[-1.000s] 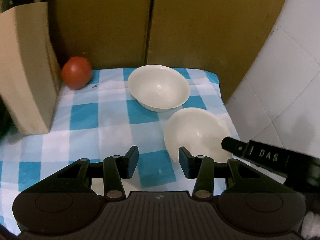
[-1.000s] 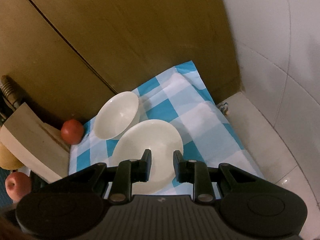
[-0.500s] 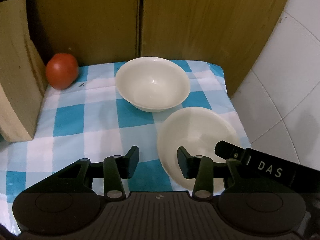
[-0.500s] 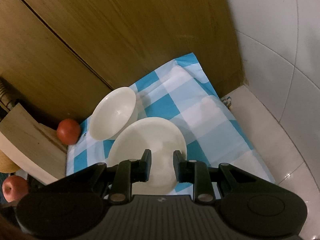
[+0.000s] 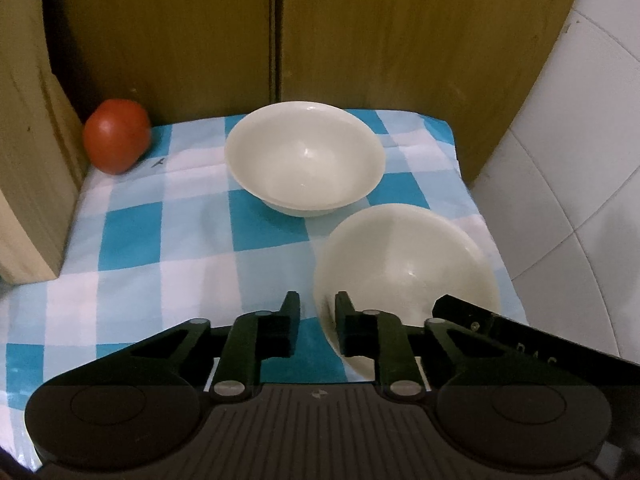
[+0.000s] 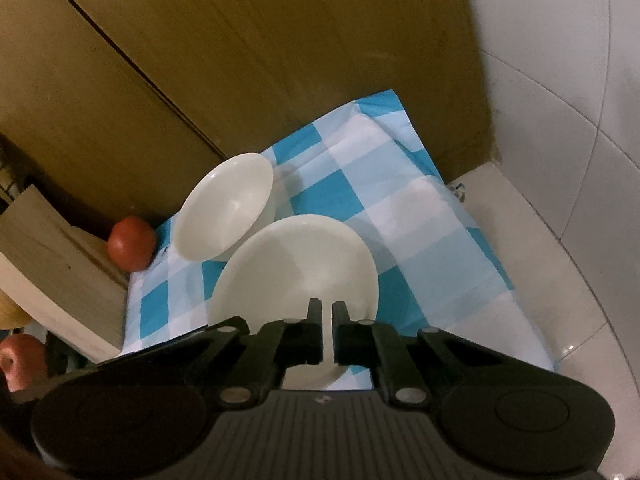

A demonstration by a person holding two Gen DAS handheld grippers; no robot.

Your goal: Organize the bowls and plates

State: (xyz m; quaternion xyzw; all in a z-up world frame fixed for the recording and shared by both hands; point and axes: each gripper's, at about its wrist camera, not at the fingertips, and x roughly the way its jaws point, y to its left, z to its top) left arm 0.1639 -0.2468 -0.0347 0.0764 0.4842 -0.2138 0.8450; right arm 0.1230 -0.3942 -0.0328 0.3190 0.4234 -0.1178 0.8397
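Observation:
Two white bowls sit on a blue-and-white checked cloth (image 5: 132, 232). The far bowl (image 5: 304, 160) (image 6: 224, 208) stands upright near the wooden doors. Nearer, the second bowl (image 5: 404, 264) (image 6: 296, 272) is tilted. My right gripper (image 6: 327, 328) is shut on this bowl's near rim, and its black fingers (image 5: 452, 308) show at the bowl's right edge in the left wrist view. My left gripper (image 5: 317, 320) straddles the bowl's left rim, one finger inside and one outside. Its jaws are closing, with a strip of cloth still showing beside the rim.
A red tomato (image 5: 117, 136) (image 6: 131, 244) lies at the cloth's back left corner beside a pale wooden block (image 5: 28, 160). Brown cabinet doors (image 5: 400, 40) close off the back. White tiles (image 5: 560, 160) lie to the right. An apple (image 6: 20, 356) sits at far left.
My left gripper came down closer to the near bowl and its jaws narrowed around the left rim. The right jaws closed onto the bowl's rim. The far bowl stayed put.

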